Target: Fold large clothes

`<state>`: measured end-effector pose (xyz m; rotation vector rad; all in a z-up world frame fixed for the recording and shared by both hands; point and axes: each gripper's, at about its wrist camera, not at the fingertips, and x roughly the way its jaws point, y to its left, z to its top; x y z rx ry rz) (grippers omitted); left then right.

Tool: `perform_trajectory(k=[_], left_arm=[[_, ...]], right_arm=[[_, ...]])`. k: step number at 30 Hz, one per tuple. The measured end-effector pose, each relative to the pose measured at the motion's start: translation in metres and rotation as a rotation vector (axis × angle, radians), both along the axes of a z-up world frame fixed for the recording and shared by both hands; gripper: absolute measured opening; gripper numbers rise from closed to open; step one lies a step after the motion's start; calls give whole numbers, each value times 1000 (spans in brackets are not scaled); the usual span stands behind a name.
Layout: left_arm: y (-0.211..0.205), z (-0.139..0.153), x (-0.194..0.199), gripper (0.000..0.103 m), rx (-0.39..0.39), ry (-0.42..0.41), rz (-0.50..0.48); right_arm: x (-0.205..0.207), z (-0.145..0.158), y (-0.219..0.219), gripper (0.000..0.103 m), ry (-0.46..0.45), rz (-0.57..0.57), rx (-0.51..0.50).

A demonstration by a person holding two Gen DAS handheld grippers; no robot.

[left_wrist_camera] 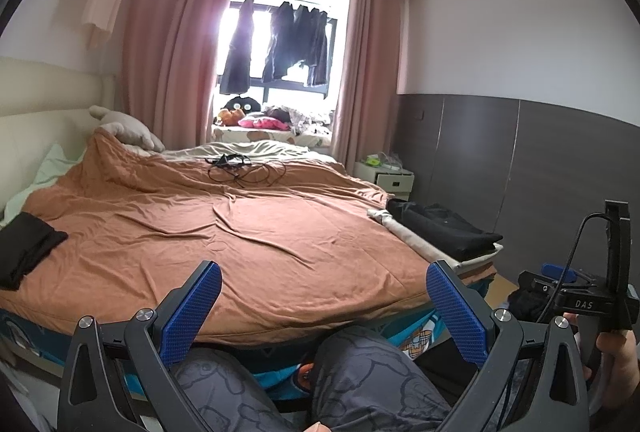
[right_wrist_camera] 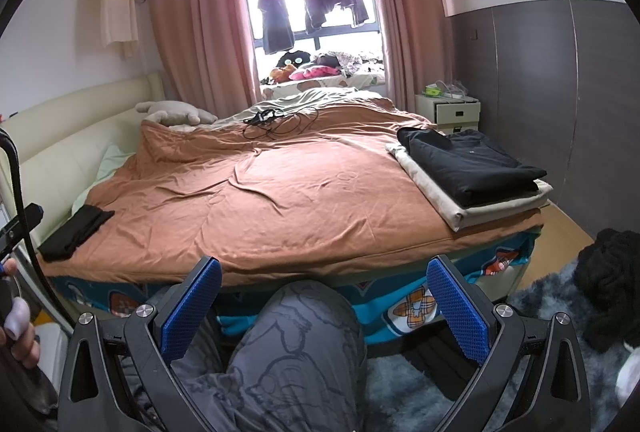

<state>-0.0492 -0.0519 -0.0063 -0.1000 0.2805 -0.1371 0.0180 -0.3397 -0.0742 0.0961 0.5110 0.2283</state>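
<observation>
**Folded stack rests at the bed's corner, both grippers empty**

Ahead and right of the right gripper (right_wrist_camera: pixel 324 306), a black garment (right_wrist_camera: pixel 472 163) lies folded on a cream one (right_wrist_camera: pixel 436 197). The left gripper (left_wrist_camera: pixel 324 308) likewise hangs fingers spread, holding nothing. Another dark piece (right_wrist_camera: pixel 74 232) sits ahead-left. Soft and limp, such cloth is best pinched at corners or hems. A dark heap (right_wrist_camera: pixel 608 280) at far right, possibly clothing, is cut off.

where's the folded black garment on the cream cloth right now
In the right wrist view the folded black garment lies on the folded cream cloth at the right near corner of the orange bedspread, in front of the white bedside cabinet.
</observation>
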Motion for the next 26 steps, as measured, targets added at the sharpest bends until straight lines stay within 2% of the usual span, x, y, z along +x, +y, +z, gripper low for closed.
perform_trajectory(k=[20, 26], left_arm=[[1, 1, -1, 103, 0, -8, 15], [-2, 2, -2, 103, 22, -5, 9]], right_arm=[[-3, 0, -4, 103, 3, -2, -4], [-2, 1, -9, 103, 2, -8, -1]])
